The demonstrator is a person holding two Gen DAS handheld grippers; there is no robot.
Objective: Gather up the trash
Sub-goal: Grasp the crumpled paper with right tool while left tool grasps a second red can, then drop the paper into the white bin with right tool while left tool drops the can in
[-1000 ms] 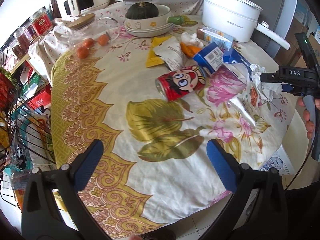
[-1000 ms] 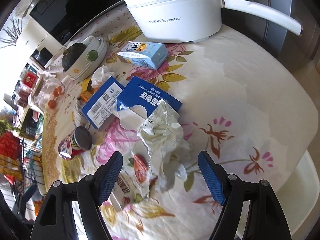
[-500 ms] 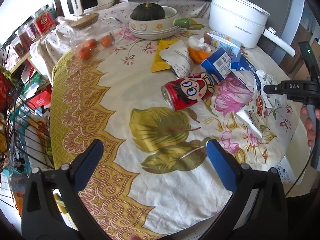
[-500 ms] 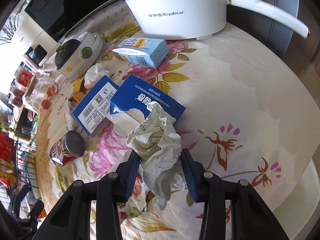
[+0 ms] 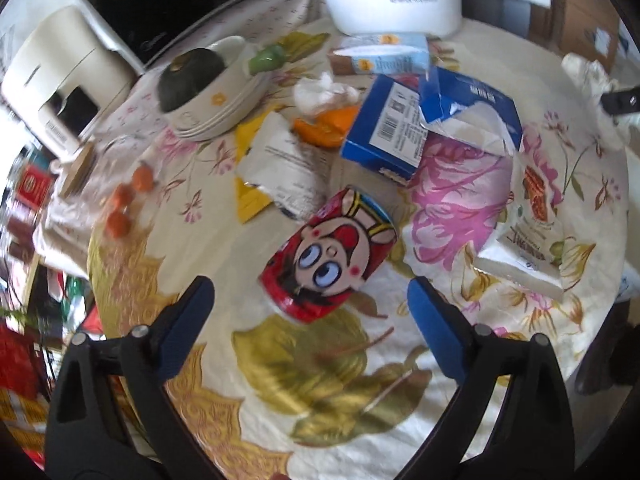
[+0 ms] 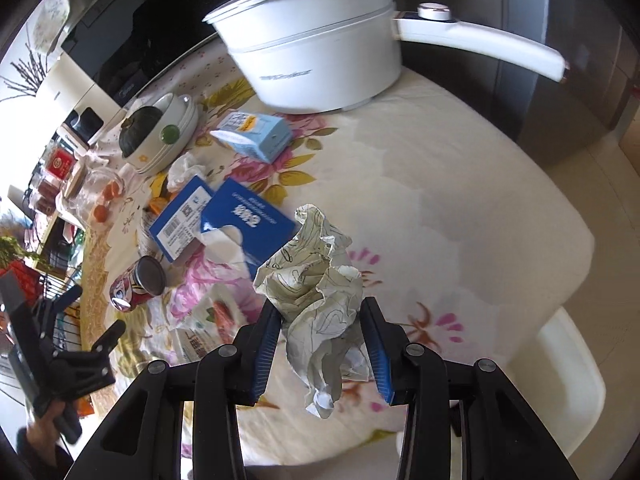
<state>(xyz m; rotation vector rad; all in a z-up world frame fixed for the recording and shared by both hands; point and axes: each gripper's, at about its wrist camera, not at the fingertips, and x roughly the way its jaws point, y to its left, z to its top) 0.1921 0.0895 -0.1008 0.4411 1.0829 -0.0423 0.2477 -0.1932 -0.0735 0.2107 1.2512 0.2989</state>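
Note:
A red cartoon can (image 5: 332, 252) lies on its side on the flowered tablecloth (image 5: 280, 380). My left gripper (image 5: 306, 292) hangs just short of it, its jaws wide and closing, touching nothing. My right gripper (image 6: 320, 312) is shut on a crumpled printed paper (image 6: 316, 280), which it holds above the cloth. More trash lies behind the can: a blue box (image 5: 384, 132), a torn blue tissue box (image 5: 472, 108), a milk carton (image 5: 380, 54), a snack wrapper (image 5: 524, 240), a white packet (image 5: 284, 168) and a tissue wad (image 5: 320, 88).
A white electric pot (image 6: 320, 52) with a long handle stands at the back. Stacked bowls holding a dark squash (image 5: 200, 76) sit at the back left, with small tomatoes (image 5: 124, 196) in a clear bag nearby. A white chair (image 6: 568, 380) stands past the table's right edge.
My right gripper closed on the crumpled paper and lifted it off the cloth. My left gripper rolled and moved in over the table towards the red can.

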